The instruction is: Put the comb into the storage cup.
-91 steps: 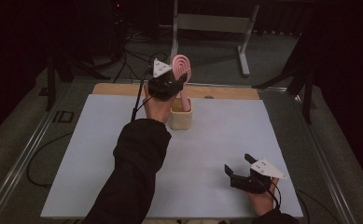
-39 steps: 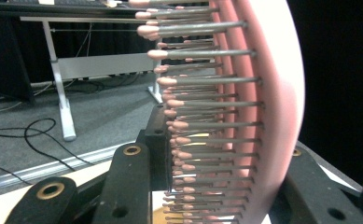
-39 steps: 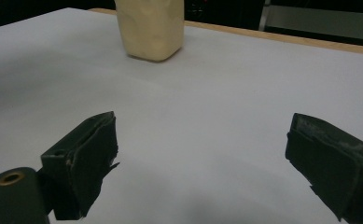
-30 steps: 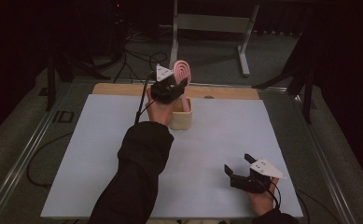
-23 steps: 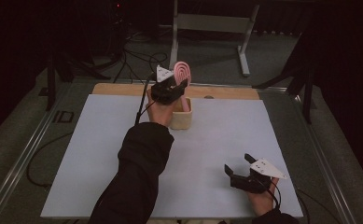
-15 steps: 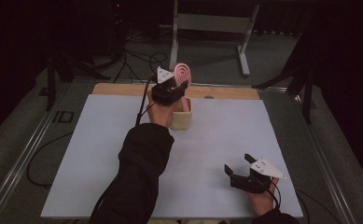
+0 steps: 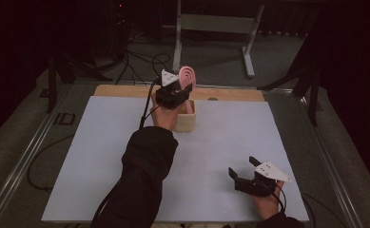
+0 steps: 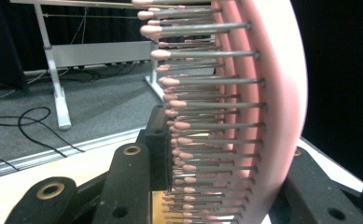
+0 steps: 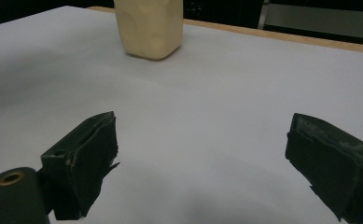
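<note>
A pink hairbrush (image 7: 187,76) with metal pins stands upright, and my left gripper (image 7: 179,91) is shut on it just above a cream open-topped container (image 7: 186,122) at the back middle of the white mat (image 7: 102,156). In the left gripper view the hairbrush (image 8: 268,116) sits between the black jaws, pins pointing left, and the left gripper (image 8: 230,191) is clamped low on it. My right gripper (image 7: 242,166) rests near the front right edge, open and holding nothing. The right gripper (image 9: 202,154) faces the container (image 9: 149,28) across bare mat.
A wooden strip (image 7: 230,94) runs along the mat's far edge. Behind the table stands a grey metal frame (image 7: 211,23), with cables (image 7: 135,57) on the floor. Metal rails (image 7: 25,156) border the table's sides.
My left gripper has sunk a little toward the container with the hairbrush in it. The right gripper has not moved.
</note>
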